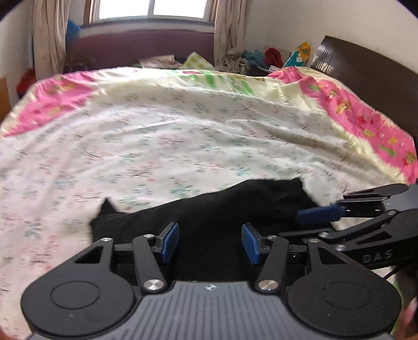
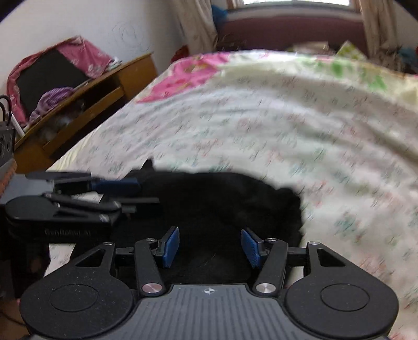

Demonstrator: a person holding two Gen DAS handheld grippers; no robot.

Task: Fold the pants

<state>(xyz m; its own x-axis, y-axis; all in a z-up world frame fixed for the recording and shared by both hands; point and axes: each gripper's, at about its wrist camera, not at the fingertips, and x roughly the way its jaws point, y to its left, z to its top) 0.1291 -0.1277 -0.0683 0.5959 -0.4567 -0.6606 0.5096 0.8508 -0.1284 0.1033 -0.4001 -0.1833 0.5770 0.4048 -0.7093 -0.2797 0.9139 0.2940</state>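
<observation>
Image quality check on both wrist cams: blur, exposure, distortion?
Left wrist view: window blown out, floral bedsheet softly smeared, strong fisheye bend at the edges; left gripper itself sharp. Right wrist view: heavier motion blur, streaking the bedsheet print; black pants crushed to a detail-less blob; right gripper sharp.
</observation>
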